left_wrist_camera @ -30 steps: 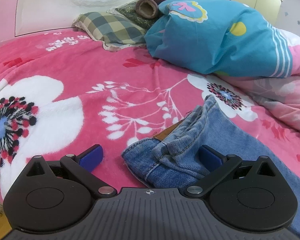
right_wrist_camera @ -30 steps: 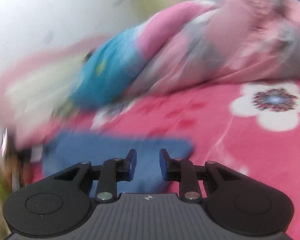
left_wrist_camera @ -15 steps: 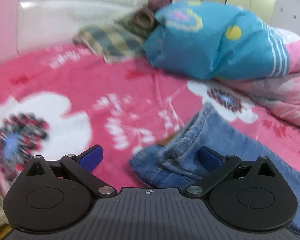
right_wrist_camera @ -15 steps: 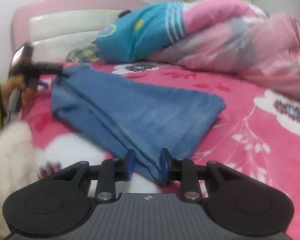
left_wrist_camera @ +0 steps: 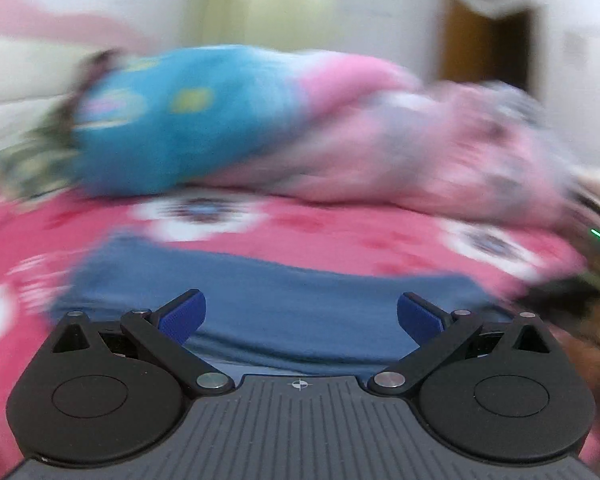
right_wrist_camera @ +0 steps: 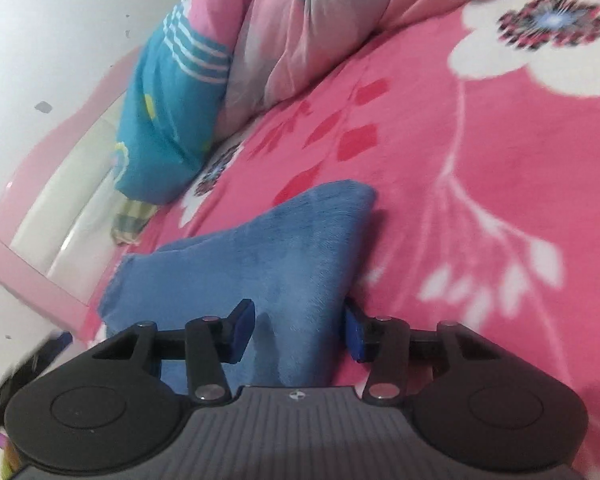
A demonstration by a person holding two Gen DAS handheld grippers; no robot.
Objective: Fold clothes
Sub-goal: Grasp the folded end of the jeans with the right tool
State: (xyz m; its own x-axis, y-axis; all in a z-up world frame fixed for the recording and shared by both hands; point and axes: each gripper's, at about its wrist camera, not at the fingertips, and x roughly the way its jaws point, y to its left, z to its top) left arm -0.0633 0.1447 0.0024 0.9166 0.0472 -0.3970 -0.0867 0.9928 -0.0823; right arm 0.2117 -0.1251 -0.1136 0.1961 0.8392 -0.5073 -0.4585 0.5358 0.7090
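Folded blue jeans (left_wrist_camera: 284,296) lie on the pink flowered bed cover (left_wrist_camera: 340,232). The left wrist view is blurred by motion. My left gripper (left_wrist_camera: 300,316) is wide open just above the jeans, holding nothing. In the right wrist view the jeans (right_wrist_camera: 276,256) rise in a fold between my fingers. My right gripper (right_wrist_camera: 298,330) is partly open, its blue pads on either side of the denim, which fills the gap. The view is tilted.
A blue pillow (right_wrist_camera: 160,120) and a pink quilt (right_wrist_camera: 300,32) are heaped along the far side of the bed. A checked pillow (right_wrist_camera: 132,220) and the pink headboard (right_wrist_camera: 40,208) lie at the left. A door (left_wrist_camera: 488,52) stands behind the bed.
My left gripper has swung right and now faces across the jeans. My right gripper has opened wider, rolled sideways and moved onto the jeans' fold.
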